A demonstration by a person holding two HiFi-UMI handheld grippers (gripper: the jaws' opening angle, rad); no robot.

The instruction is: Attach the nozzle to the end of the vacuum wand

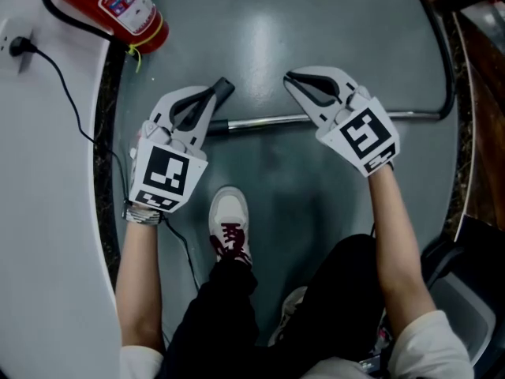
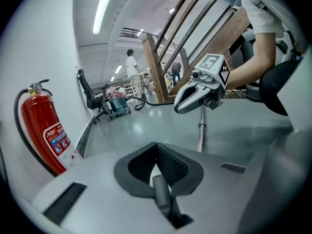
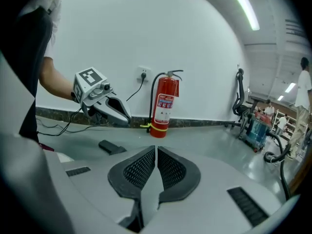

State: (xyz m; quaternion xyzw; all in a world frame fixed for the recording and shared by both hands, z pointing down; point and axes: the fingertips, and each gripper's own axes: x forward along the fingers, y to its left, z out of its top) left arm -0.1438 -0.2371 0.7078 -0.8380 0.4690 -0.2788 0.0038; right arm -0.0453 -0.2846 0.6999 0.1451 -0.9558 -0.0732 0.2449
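The chrome vacuum wand (image 1: 268, 121) lies across the grey floor, its dark end (image 1: 213, 125) toward my left gripper (image 1: 209, 97). The black nozzle (image 1: 224, 88) lies on the floor apart from that end, partly under the left gripper; it shows through the jaw gap (image 2: 163, 194) and below that gripper (image 3: 111, 146). Both grippers hang above the floor. The left gripper (image 2: 156, 145) is shut with nothing gripped. My right gripper (image 1: 289, 77) hovers over the wand (image 2: 199, 135), and its pads (image 3: 146, 167) meet at the tip, empty.
A red fire extinguisher (image 1: 118, 6) stands by the white wall (image 1: 47, 212), where a black cable (image 1: 67, 93) runs from a socket. The vacuum hose (image 1: 450, 69) curves off at the right. The person's shoe (image 1: 229, 219) is close below the wand. Chair, machine and people stand far off (image 2: 117, 104).
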